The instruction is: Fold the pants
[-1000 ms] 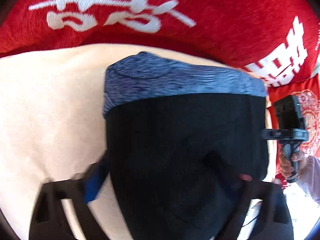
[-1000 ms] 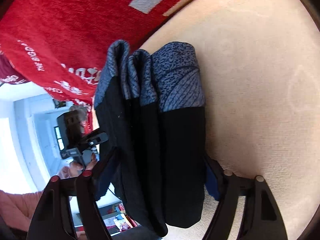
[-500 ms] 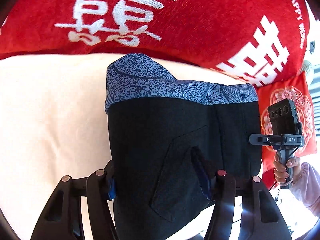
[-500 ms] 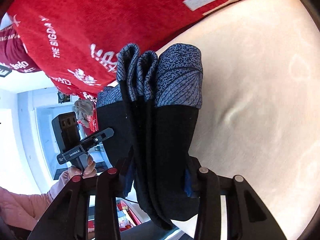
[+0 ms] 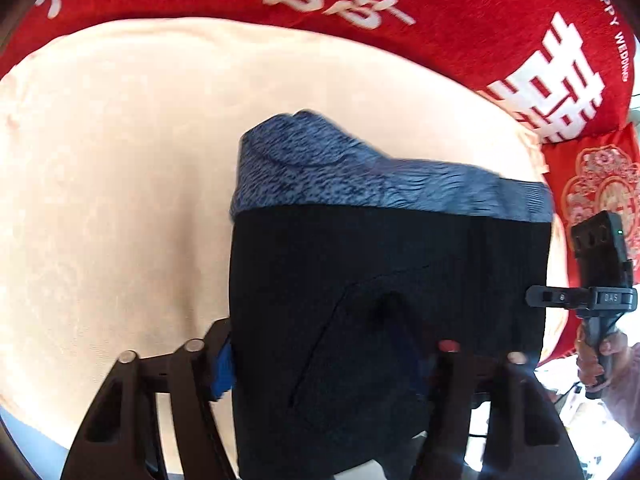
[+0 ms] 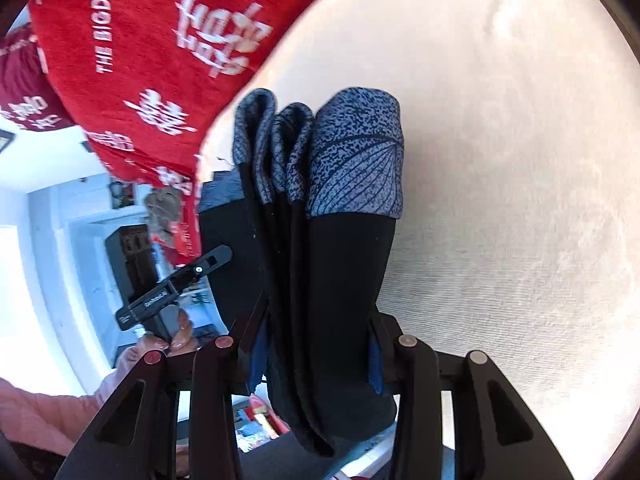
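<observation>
Surface: a cream cushion [image 5: 120, 184], soft and faintly ribbed, with shallow dents; it fills most of both views [image 6: 520, 160].
Far edge: red pillows [image 5: 460, 20] with white lettering rest against the cushion's far side.
On it: folded pants [image 5: 380, 280], black with a speckled blue band, near the cushion's right end; whether they rest on it cannot be told.

A cream cushion [image 5: 120, 184] is seen as the work surface. It is bordered at the far edge by red pillows [image 5: 460, 12] printed with white characters. A white shelf [image 6: 104, 232] is visible in the background.
</observation>
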Motion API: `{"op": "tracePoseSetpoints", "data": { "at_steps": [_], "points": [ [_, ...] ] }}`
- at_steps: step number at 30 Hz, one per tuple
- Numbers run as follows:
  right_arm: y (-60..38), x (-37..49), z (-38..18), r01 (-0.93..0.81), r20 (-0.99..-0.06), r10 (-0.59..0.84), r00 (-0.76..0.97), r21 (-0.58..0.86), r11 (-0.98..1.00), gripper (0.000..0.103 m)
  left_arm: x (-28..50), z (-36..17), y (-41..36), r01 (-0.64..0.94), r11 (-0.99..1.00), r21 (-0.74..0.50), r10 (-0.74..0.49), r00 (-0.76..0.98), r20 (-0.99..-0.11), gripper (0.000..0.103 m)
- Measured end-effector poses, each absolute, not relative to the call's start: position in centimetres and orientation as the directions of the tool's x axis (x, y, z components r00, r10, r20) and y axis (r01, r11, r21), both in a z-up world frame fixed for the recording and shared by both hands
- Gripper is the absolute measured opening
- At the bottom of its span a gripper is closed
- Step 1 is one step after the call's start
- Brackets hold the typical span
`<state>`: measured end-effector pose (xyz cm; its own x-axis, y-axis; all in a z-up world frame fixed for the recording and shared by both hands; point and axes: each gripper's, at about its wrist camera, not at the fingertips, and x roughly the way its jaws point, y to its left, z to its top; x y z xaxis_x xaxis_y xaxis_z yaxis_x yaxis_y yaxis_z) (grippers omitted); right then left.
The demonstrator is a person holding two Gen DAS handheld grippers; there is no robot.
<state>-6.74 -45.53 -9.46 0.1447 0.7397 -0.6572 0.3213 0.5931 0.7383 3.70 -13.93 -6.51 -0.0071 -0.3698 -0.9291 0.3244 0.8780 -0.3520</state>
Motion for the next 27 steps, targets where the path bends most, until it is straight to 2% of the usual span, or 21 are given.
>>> {"op": "tracePoseSetpoints", "data": {
  "at_steps": [2, 4, 5, 9, 14, 18, 23, 25, 27],
  "points": [
    [-45.5, -6.7, -10.1, 0.325, -0.692, 0.709, 0.139, 0.708, 0.627, 0.058, 3.5, -6.8, -13.6, 0.329, 0.886, -0.327, -0.356, 0.031, -0.934, 0.088],
    [-45.7, -6.8, -10.1, 0.338, -0.717, 0.684, 0.138, 0.683, 0.647, 0.067, 3.3, -7.0, -13.6, 0.329, 0.901, -0.283, -0.318, 0.056, -0.946, 0.102],
    [-45.6, -7.0, -10.0, 0.338, -0.739, 0.66, 0.136, 0.66, 0.67, 0.069, 3.2, -7.2, -13.8, 0.329, 0.905, -0.27, -0.304, 0.056, -0.951, 0.103],
    [-45.4, -8.1, -8.9, 0.379, -0.796, 0.587, 0.148, 0.594, 0.71, 0.078, 2.6, -6.6, -14.1, 0.337, 0.913, -0.231, -0.27, 0.073, -0.96, 0.103],
    [-45.1, -9.5, -6.6, 0.407, -0.872, 0.468, 0.147, 0.484, 0.774, 0.081, 0.6, -3.8, -14.6, 0.385, 0.909, -0.163, -0.232, 0.142, -0.962, 0.103],
    [-43.6, -10.9, -3.5, 0.395, -0.943, 0.303, 0.136, 0.332, 0.857, 0.091, -1.6, -0.2, -14.9, 0.429, 0.899, -0.084, -0.2, 0.232, -0.952, 0.103],
    [-41.5, -12.2, 0.8, 0.411, -0.971, 0.164, 0.171, 0.222, 0.884, 0.093, -3.5, 3.1, -15.4, 0.433, 0.896, -0.1, -0.2, 0.192, -0.961, 0.103],
    [-40.6, -12.6, 2.6, 0.431, -0.969, 0.145, 0.198, 0.219, 0.876, 0.094, -4.3, 4.2, -15.6, 0.435, 0.895, -0.1, -0.2, 0.19, -0.961, 0.103],
    [-39.6, -13.0, 4.1, 0.427, -0.966, 0.137, 0.219, 0.221, 0.877, 0.103, -5.1, 5.1, -15.7, 0.436, 0.896, -0.081, -0.174, 0.177, -0.969, 0.103]
  ]
}}
